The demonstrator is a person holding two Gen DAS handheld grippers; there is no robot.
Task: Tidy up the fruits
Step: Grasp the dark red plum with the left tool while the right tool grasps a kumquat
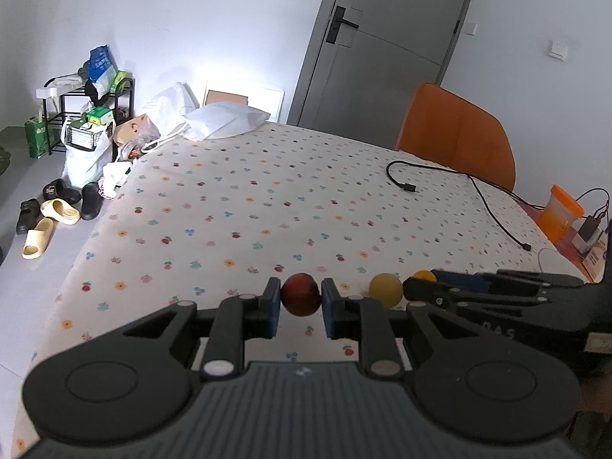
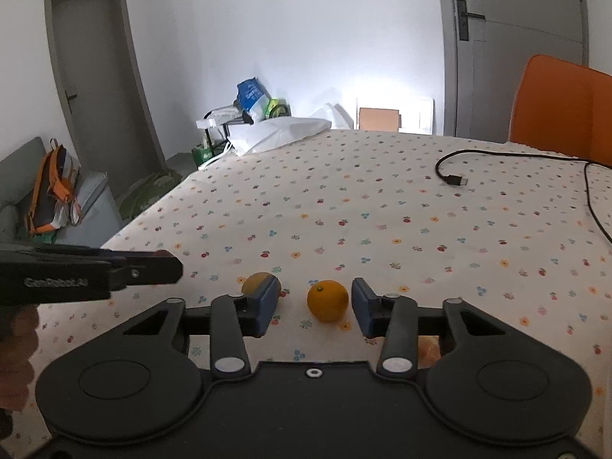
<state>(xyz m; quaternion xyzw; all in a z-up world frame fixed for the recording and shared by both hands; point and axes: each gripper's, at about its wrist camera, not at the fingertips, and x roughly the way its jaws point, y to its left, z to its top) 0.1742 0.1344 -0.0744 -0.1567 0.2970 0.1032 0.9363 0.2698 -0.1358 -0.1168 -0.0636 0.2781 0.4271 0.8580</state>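
Note:
A red peach-like fruit (image 1: 301,294) sits between the blue pads of my left gripper (image 1: 301,308), which is shut on it just above the flowered tablecloth (image 1: 267,199). A yellow fruit (image 1: 386,290) lies to its right; it also shows in the right wrist view (image 2: 255,283), partly behind a pad. An orange (image 2: 327,300) lies on the cloth between the fingers of my right gripper (image 2: 314,308), which is open with gaps on both sides. The orange shows as a sliver in the left wrist view (image 1: 424,275) behind the right gripper.
A black cable (image 1: 459,183) with a plug lies on the right of the table. An orange chair (image 1: 459,134) stands behind it. A white bag (image 1: 225,118) lies at the far edge. An orange-lidded cup (image 1: 560,212) and a charger stand at the right edge.

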